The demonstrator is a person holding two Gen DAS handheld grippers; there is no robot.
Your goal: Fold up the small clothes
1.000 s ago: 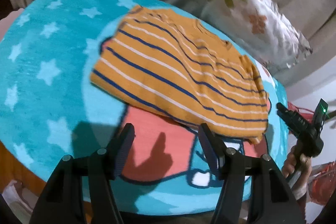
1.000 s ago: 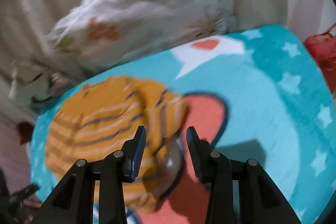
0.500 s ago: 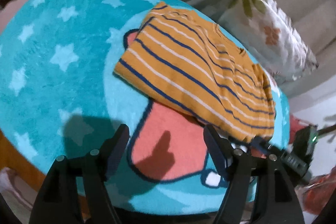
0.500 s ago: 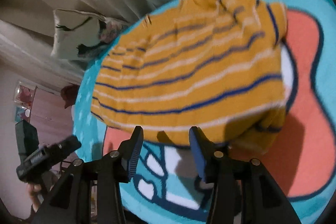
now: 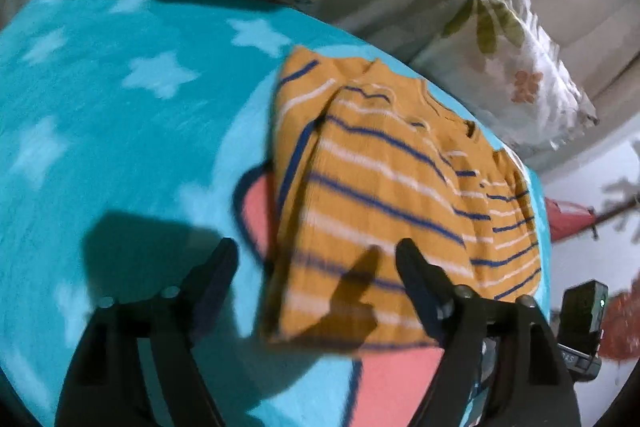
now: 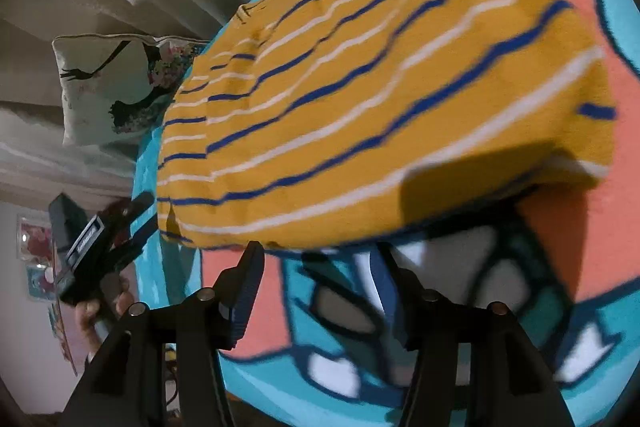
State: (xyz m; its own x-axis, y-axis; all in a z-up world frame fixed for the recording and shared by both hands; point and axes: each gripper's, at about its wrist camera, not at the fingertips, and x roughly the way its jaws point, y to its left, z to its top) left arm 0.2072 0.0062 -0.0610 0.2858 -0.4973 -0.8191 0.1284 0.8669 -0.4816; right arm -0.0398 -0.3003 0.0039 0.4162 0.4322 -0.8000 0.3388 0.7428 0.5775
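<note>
Evidently you had brought both tools in on the garment over the last second: your left gripper went from hovering over bare blanket to standing at the near hem of the striped shirt, its jaws wide apart and holding nothing, with the cloth lying between and just beyond the fingertips. Your right gripper swung from a blurred look across the bed to the opposite side of the same shirt, also spread and empty, its tips just short of the hem. Neither tool had closed on fabric. The shirt lay folded over on itself in the middle of the teal star blanket, over the pink patch of its cartoon print, with a sleeve or side panel doubled along the edge nearer the left tool. That suggested a further fold was about to start, with a two-sided pinch of the hem as the likely next move. Farther off, a floral pillow leaned beyond the blanket's far edge.
</note>
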